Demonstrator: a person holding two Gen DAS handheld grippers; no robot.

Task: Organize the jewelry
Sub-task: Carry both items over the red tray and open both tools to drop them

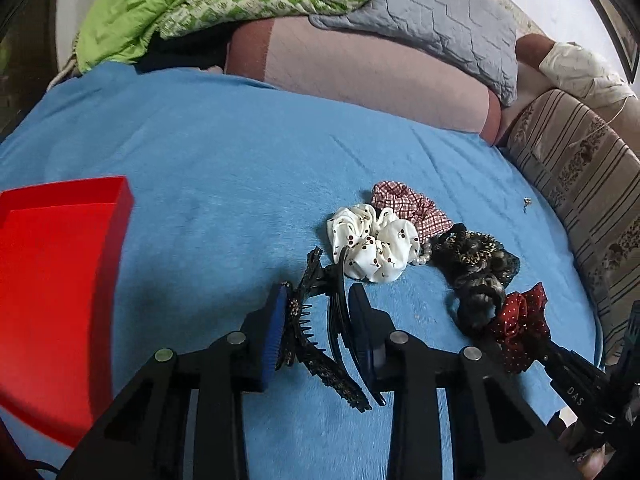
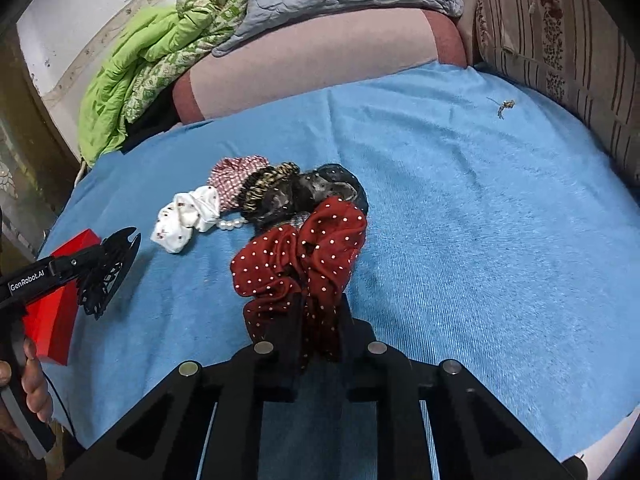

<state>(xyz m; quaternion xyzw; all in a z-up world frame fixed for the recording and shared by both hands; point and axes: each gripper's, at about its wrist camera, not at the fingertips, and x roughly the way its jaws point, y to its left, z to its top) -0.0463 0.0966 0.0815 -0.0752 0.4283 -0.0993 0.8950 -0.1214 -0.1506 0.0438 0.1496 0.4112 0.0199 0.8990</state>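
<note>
The left hand-held gripper [image 1: 316, 328] pinches a black claw clip [image 1: 320, 320] above the blue bedspread [image 1: 200, 160], beside the red box [image 1: 60, 280]; it looks rigid, light and probably brittle at the teeth, best held across its spine. The right hand-held gripper [image 2: 316, 320] is pressed on a red polka-dot scrunchie [image 2: 300, 256]; soft, light, forgiving anywhere.

Blue blanket [image 2: 460, 208] covering the bed, pink bolster [image 1: 360, 76] along its far edge, grey quilted pillow [image 1: 440, 20] atop the bolster, green quilt [image 2: 152, 64] bunched at far-left corner, striped floral cushion [image 1: 580, 168] along right edge
</note>
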